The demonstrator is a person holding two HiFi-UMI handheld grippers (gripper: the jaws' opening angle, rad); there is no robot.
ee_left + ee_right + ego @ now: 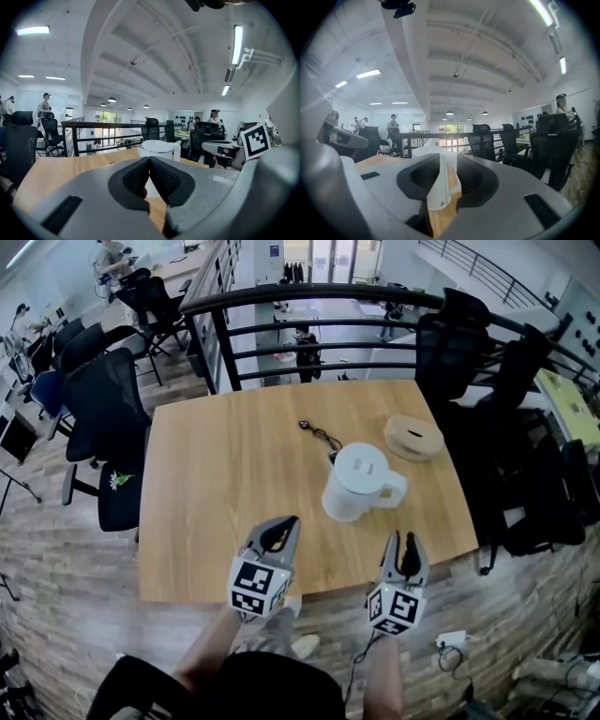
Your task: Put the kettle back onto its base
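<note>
A white kettle [359, 481] stands on the wooden table [225, 484], its handle pointing right and toward me. Its round beige base [413, 437] lies apart from it, further back on the right, with a black cord [319, 435] trailing left. Both grippers hover at the table's near edge. My left gripper [283, 527] is shut with nothing in it, its pads meeting at the tip [149, 160], and the kettle [157, 146] is seen just beyond. My right gripper [403, 542] is open, short of the handle. Through its gap [447, 159] the kettle's handle [440, 190] shows.
Black office chairs [103, 409] stand left of the table, and more [469, 343] crowd its back right. A black railing [309, 324] runs behind it. A white power strip [452, 638] lies on the wood floor at the right. People sit at desks far left.
</note>
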